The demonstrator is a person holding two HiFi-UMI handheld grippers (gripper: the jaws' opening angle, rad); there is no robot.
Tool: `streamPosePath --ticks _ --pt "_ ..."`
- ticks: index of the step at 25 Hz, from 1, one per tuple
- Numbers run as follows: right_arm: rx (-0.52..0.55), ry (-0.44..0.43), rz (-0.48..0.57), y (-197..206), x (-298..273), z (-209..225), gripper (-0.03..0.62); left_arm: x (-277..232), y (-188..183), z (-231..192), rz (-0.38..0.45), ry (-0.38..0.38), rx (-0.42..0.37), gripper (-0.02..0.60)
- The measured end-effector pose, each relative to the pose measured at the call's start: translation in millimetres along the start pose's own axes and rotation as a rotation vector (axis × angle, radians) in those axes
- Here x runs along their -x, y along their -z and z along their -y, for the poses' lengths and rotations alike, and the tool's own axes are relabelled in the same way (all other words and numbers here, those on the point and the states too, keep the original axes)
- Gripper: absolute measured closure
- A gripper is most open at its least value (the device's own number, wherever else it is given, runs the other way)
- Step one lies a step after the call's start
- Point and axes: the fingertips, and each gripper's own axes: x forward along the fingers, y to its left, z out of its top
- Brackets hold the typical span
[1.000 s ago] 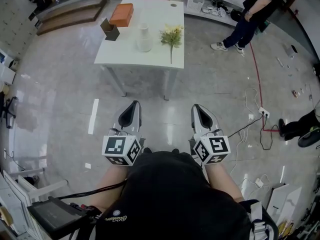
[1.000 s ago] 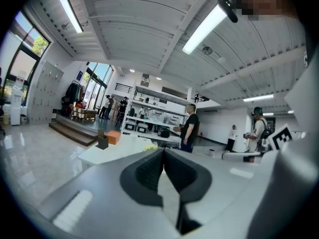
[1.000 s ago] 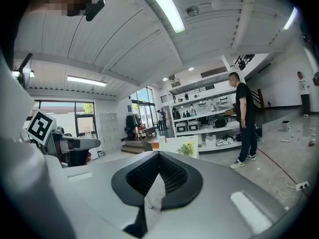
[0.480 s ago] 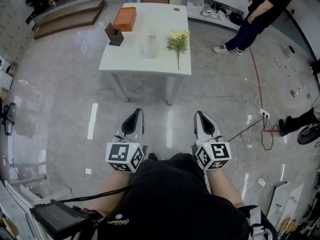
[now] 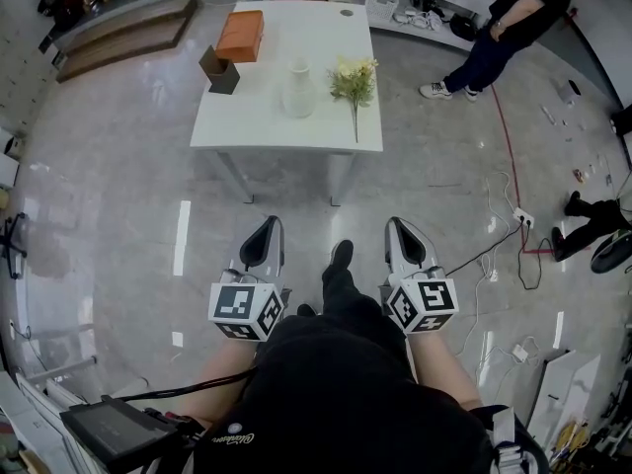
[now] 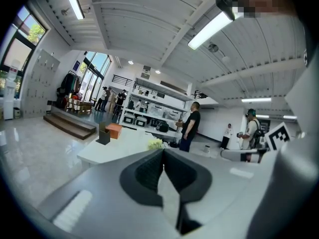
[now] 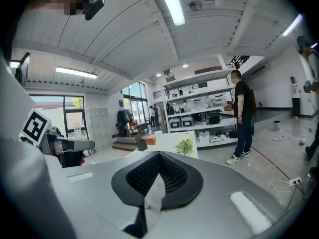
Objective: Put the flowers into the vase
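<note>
Flowers lie flat on the white table, with the stem pointing at the near edge. The white vase stands up just beside them, on their left in the head view. An orange box and a small dark box sit further back on the left part of the table. The left gripper and the right gripper are side by side over the shiny floor, well apart from the table. Both point at the table. Each one has its jaws pressed together, with nothing in them. A shoe shows between them. A person in dark clothes stands past the table on the right.
</note>
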Motion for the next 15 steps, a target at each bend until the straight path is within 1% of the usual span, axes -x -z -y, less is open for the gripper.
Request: streamPosePath --ticks 7,12,15 --pt "-0.016 -0.033 -0.001 -14.3 -77.2 26.9 0.594 -73.4 -15.3 -23.2 0.0 -0.021 -0.006 0.574" --pt "-0.034 -0.08 -0.008 -43.8 -137.7 63.1 0.594 -140.1 -43.5 -27.1 -0.003 -0.057 -0.015 0.574" --pt "-0.041 -0.11 -0.009 -63.2 -175.5 87.9 0.594 -181.5 -53.1 -26.7 -0.024 -0.076 -0.025 0.574"
